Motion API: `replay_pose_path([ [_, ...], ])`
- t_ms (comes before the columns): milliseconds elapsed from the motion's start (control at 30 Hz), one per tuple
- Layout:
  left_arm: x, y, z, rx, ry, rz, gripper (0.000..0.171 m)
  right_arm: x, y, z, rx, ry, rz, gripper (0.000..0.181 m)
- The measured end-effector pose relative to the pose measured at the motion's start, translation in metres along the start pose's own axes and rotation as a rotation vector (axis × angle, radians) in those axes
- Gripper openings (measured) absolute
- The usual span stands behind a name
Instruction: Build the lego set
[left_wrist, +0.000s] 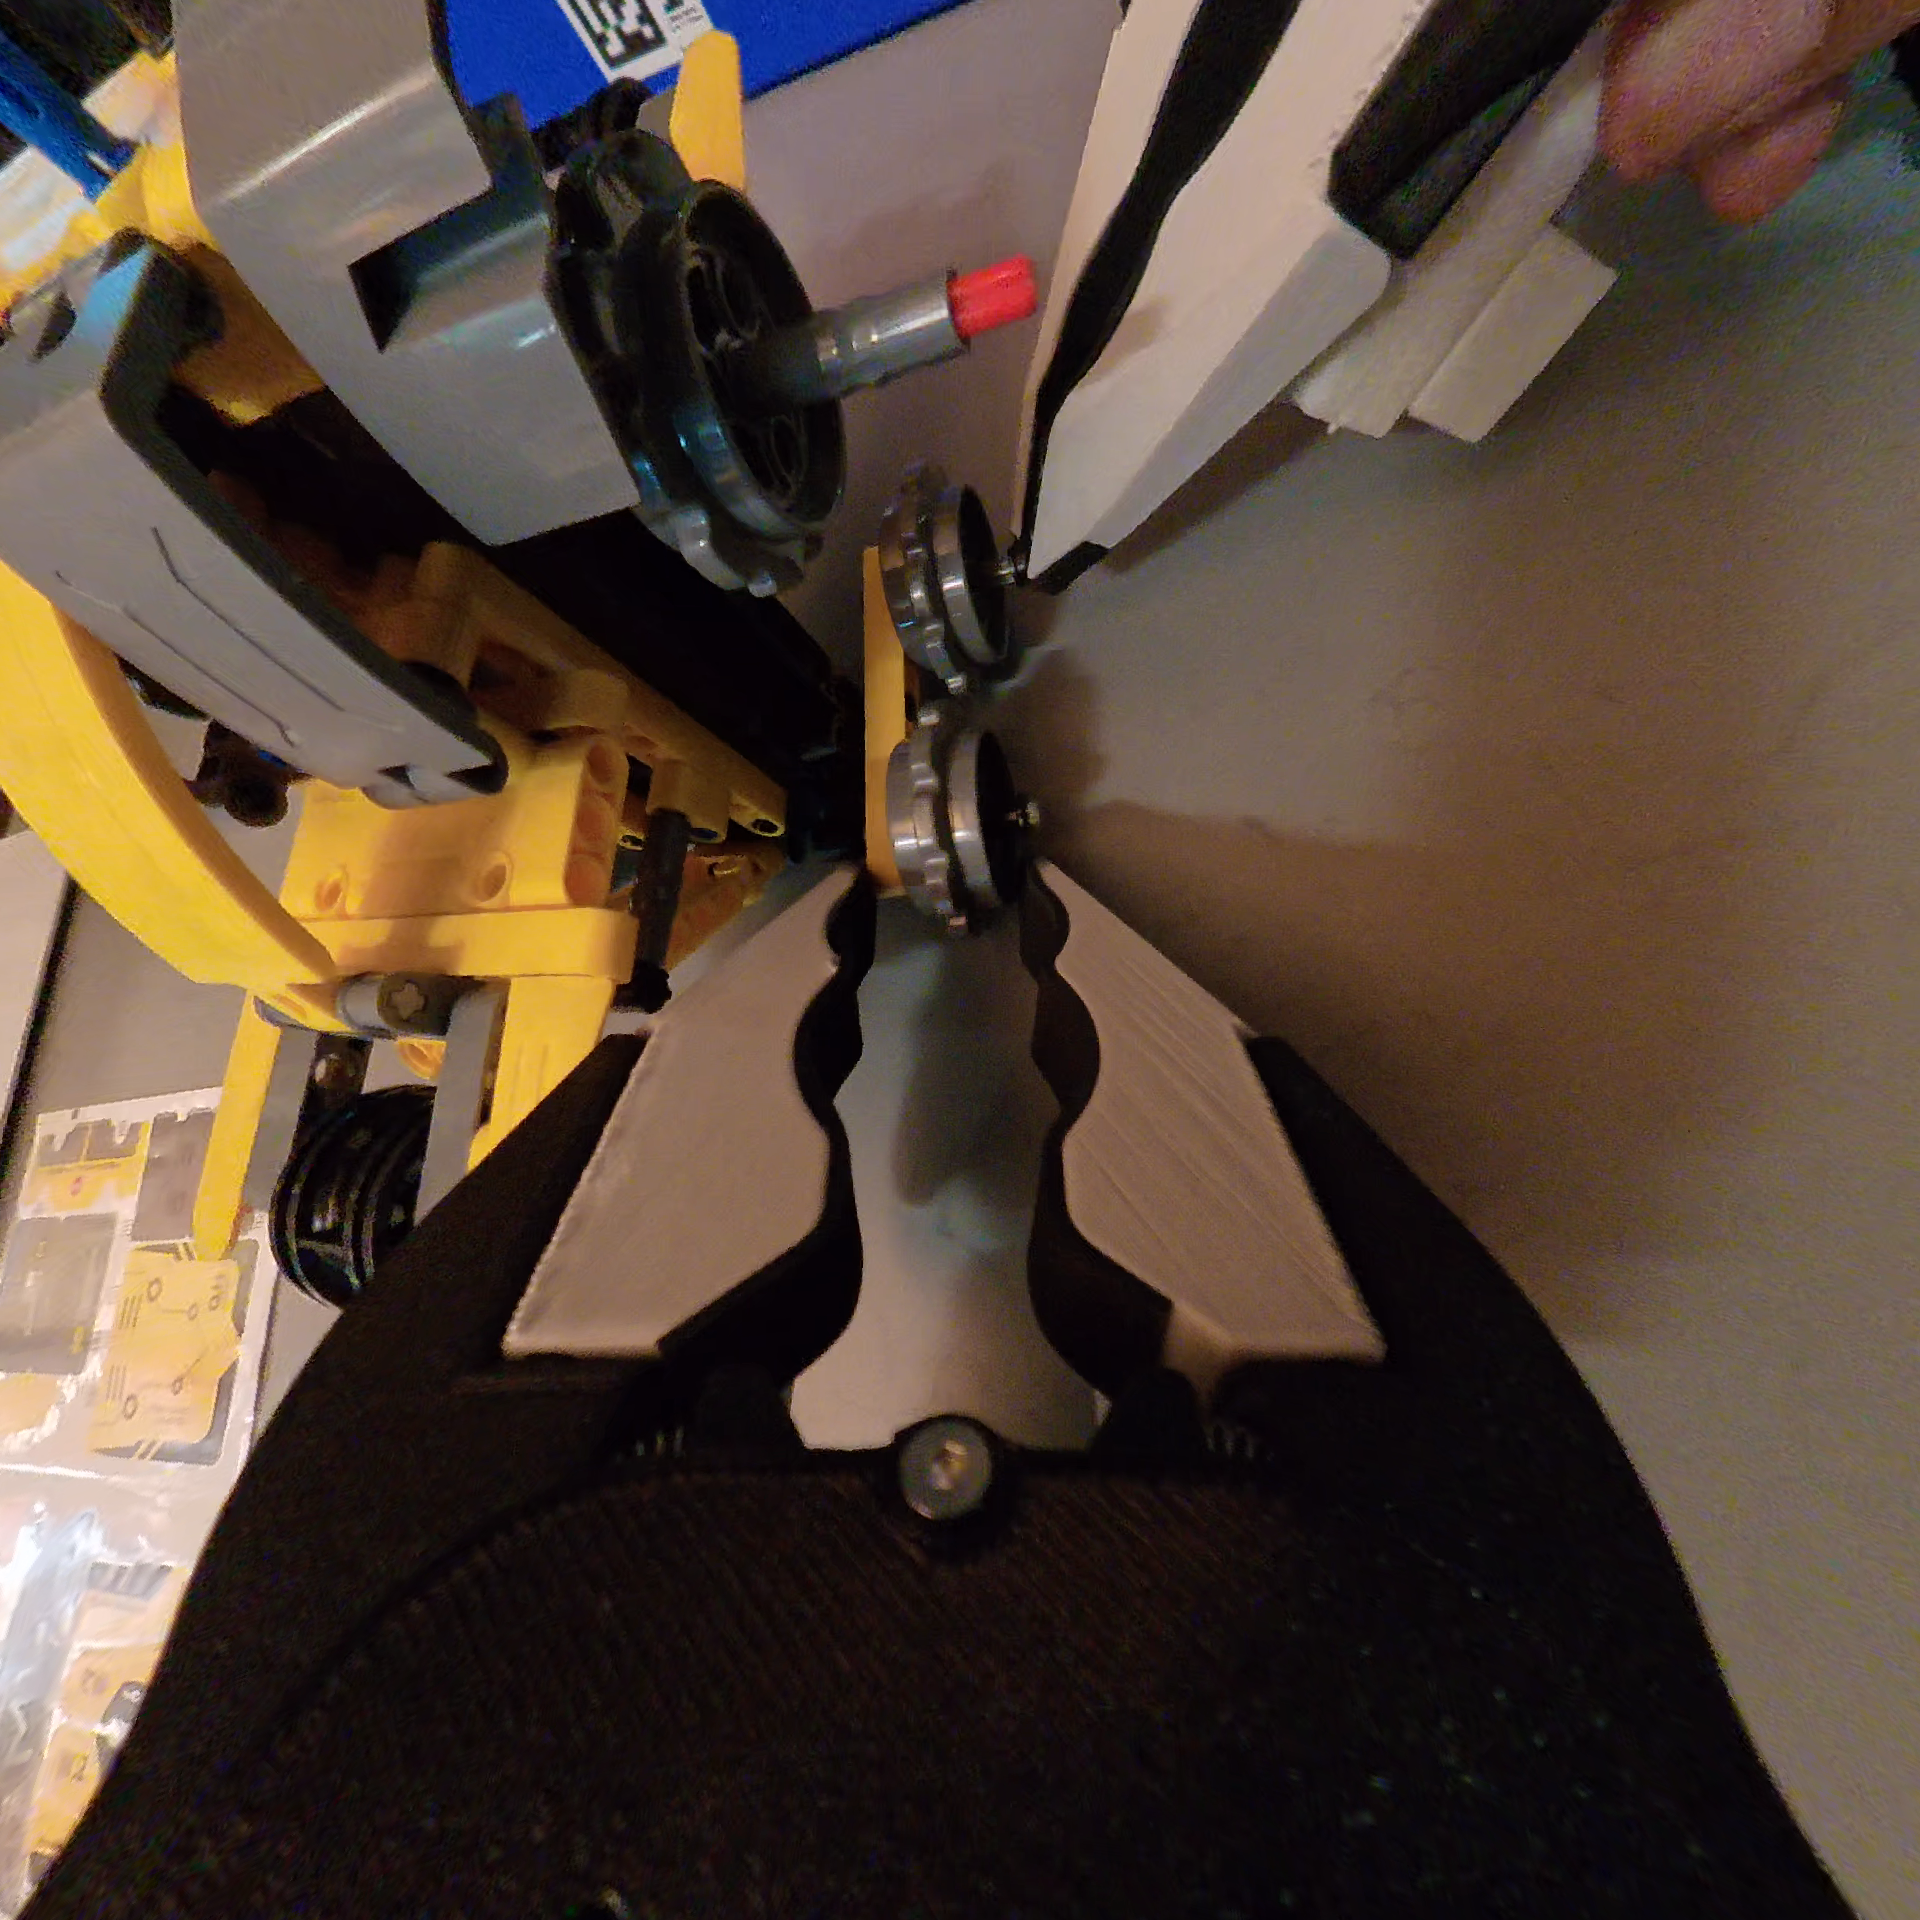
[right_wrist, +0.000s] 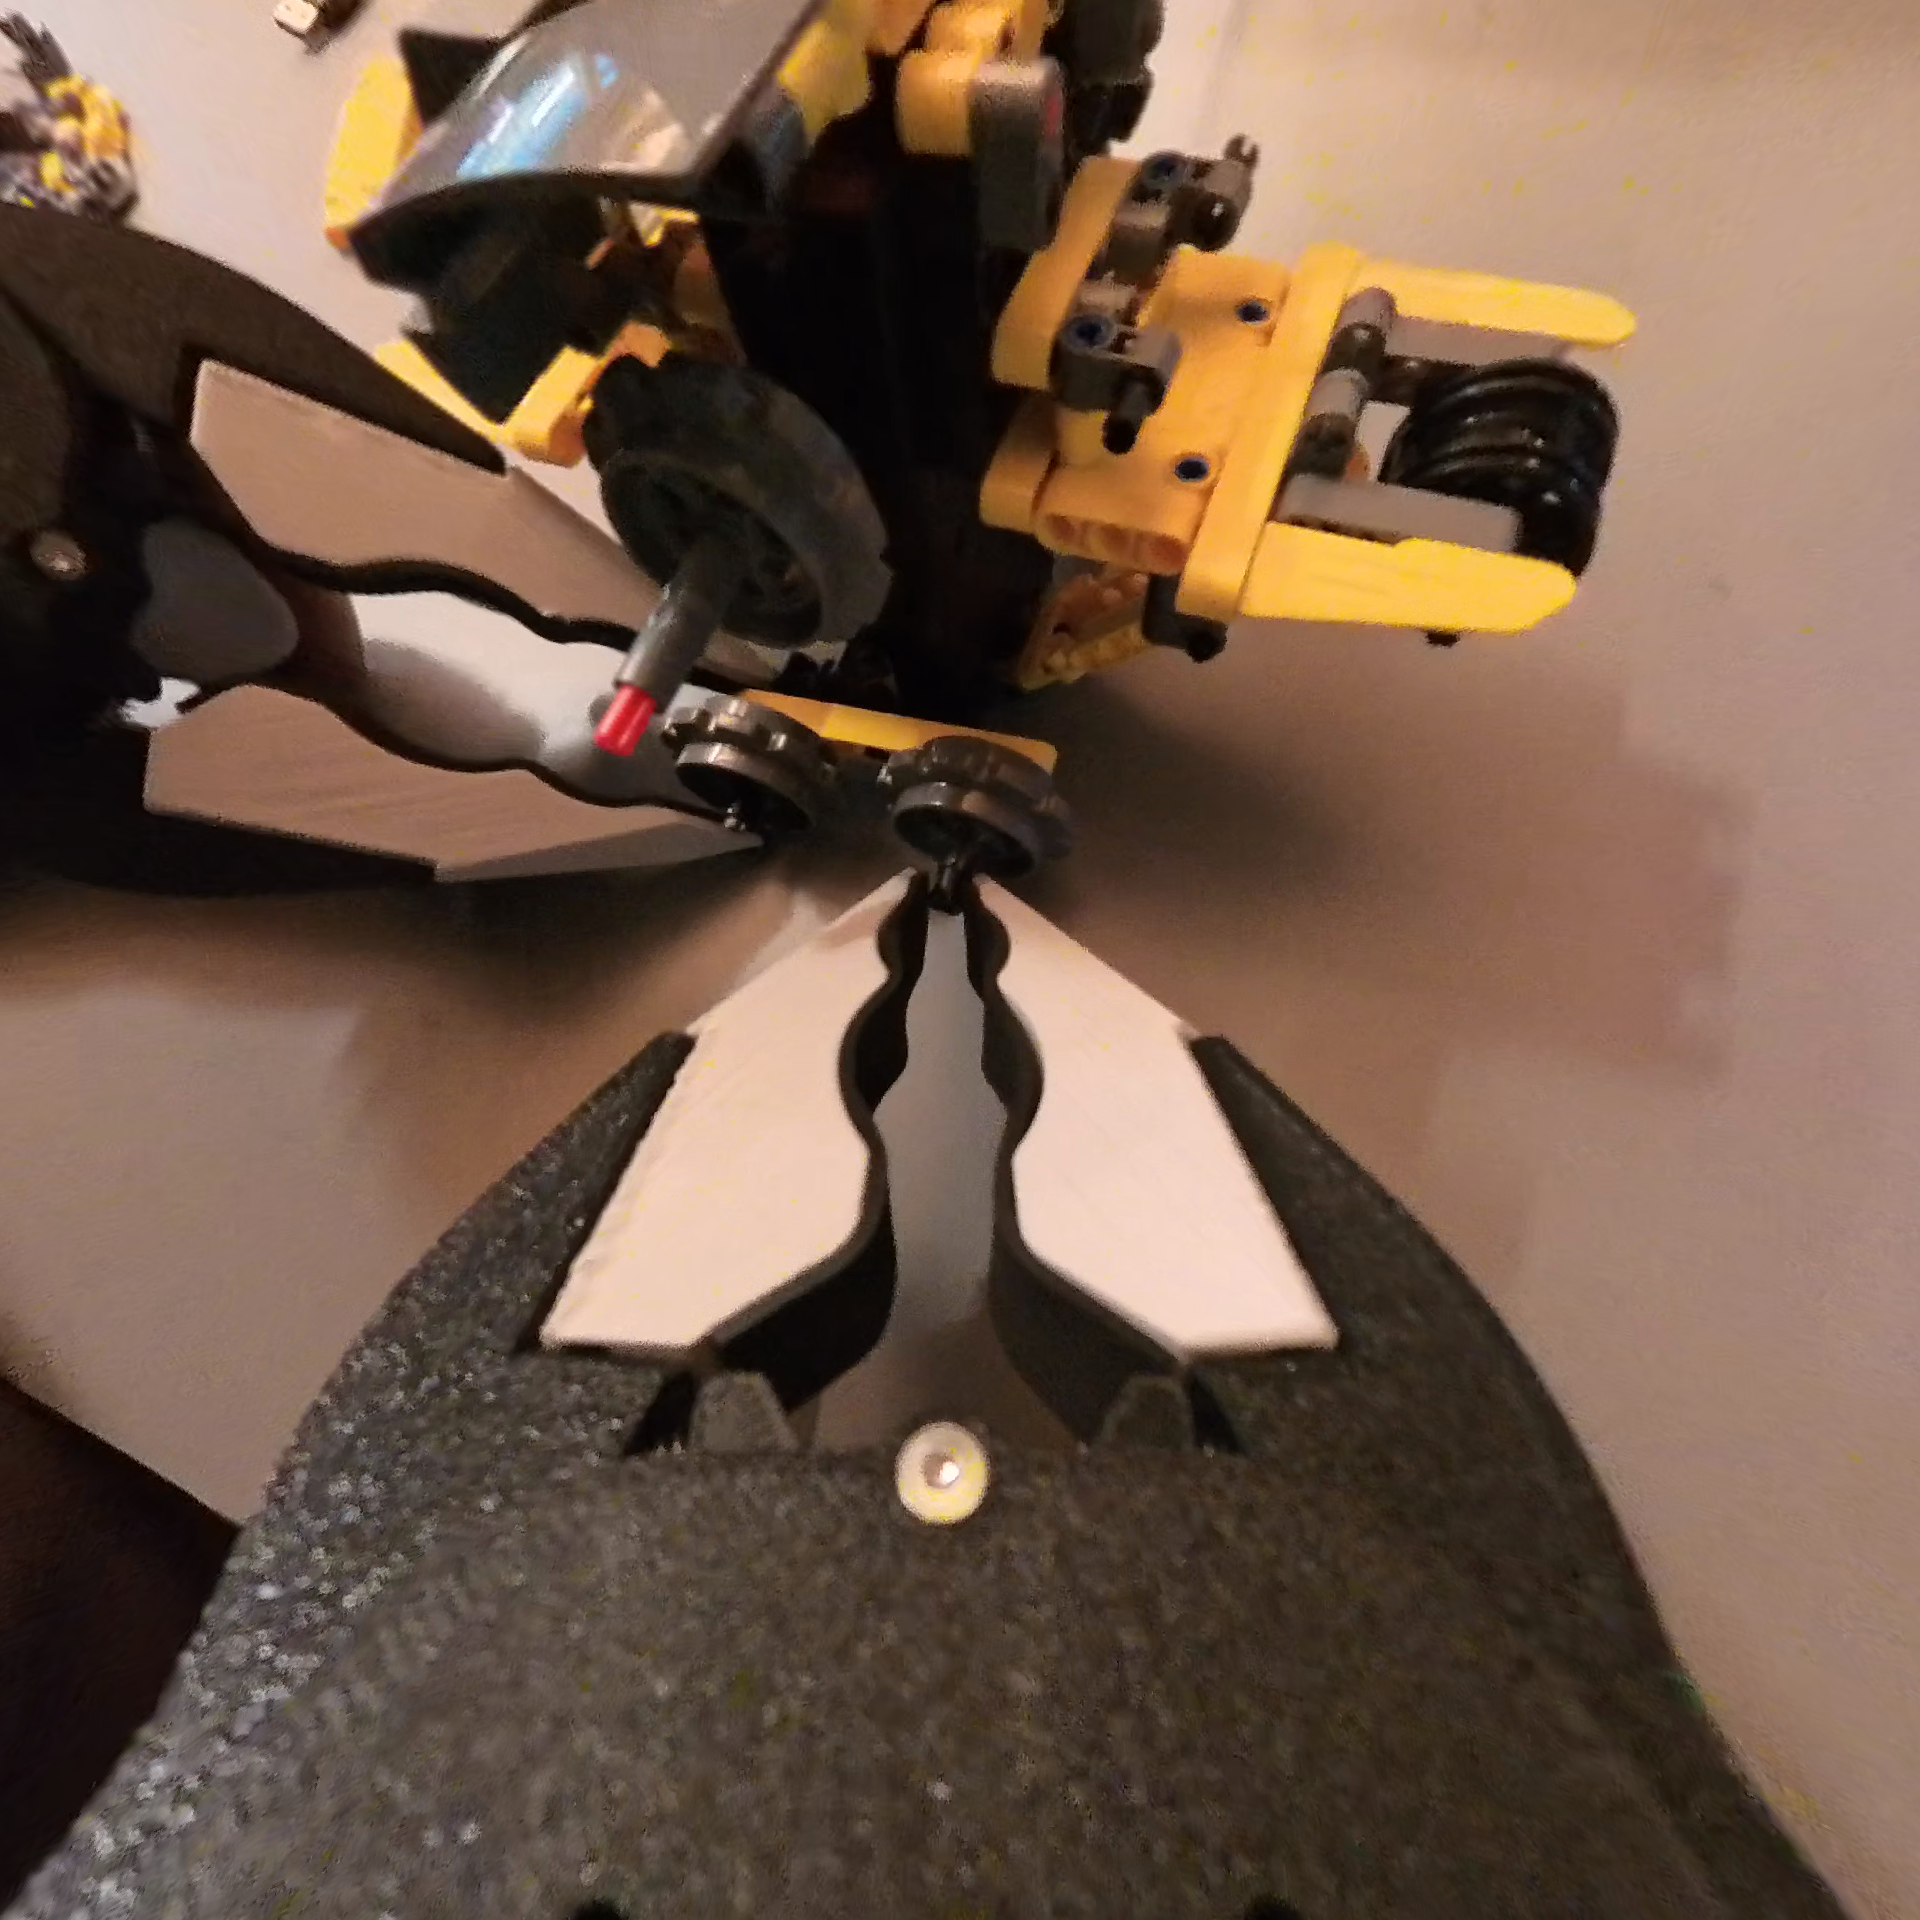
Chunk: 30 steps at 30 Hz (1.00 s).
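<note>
A yellow, grey and black brick-built vehicle stands tilted on the grey table; it also shows in the right wrist view. Two small grey toothed wheels sit on a yellow beam at its edge. My left gripper is closed across the lower wheel and the beam. It enters the right wrist view from the left. My right gripper is shut on the axle pin of the other small wheel. In the left wrist view its tip touches the upper wheel.
A grey axle with a red tip sticks out of a large black wheel hub just above the grippers. A blue box stands behind, and sticker sheets in plastic lie at left. A hand holds the right gripper. Loose parts lie far left. The tips of one gripper are about 6 centimetres away from the tips of the other.
</note>
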<state>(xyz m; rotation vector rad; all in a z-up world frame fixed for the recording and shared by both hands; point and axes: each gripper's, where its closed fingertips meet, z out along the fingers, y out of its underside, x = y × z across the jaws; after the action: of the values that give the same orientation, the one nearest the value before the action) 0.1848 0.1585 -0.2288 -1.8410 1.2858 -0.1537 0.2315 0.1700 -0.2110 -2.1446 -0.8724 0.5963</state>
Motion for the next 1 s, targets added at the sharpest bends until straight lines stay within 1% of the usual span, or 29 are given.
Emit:
replay_pose_path([
  [133,0.000,0.000,0.000,0.002,0.002,-0.002,0.024,0.001,-0.001,0.001,-0.001,0.004,0.002,0.006],
  [333,-0.004,0.002,0.000,-0.003,-0.005,-0.004,0.024,0.002,-0.004,0.006,-0.006,0.082,-0.137,0.006],
  [467,-0.005,0.003,-0.001,-0.001,0.010,-0.028,0.024,0.001,-0.006,0.005,0.023,0.040,-0.082,0.008],
  [500,-0.006,0.004,-0.001,-0.001,0.012,-0.035,0.024,0.001,-0.008,0.003,0.036,0.033,-0.073,0.014],
  [567,-0.007,0.004,-0.001,-0.001,0.014,-0.045,0.024,0.001,-0.009,0.001,0.043,0.031,-0.082,0.018],
  [700,-0.007,0.005,-0.001,-0.004,0.015,-0.041,0.025,-0.002,-0.004,-0.001,0.028,0.054,-0.163,0.026],
  [767,-0.007,0.006,-0.002,-0.004,0.022,-0.038,0.025,-0.004,-0.003,-0.003,0.036,0.050,-0.223,0.034],
  [867,-0.007,0.009,-0.005,0.001,0.061,-0.036,0.025,-0.006,-0.003,-0.007,0.096,0.025,-0.392,0.053],
  [933,-0.005,0.012,-0.010,0.008,0.097,-0.016,0.025,-0.005,0.002,-0.009,0.078,0.008,-0.451,0.061],
  [967,-0.004,0.014,-0.013,0.014,0.118,-0.002,0.025,-0.007,0.005,-0.009,0.068,-0.018,-0.465,0.068],
  [1000,-0.002,0.016,-0.016,0.019,0.138,0.012,0.025,-0.011,0.008,-0.008,0.053,-0.063,-0.473,0.069],
])
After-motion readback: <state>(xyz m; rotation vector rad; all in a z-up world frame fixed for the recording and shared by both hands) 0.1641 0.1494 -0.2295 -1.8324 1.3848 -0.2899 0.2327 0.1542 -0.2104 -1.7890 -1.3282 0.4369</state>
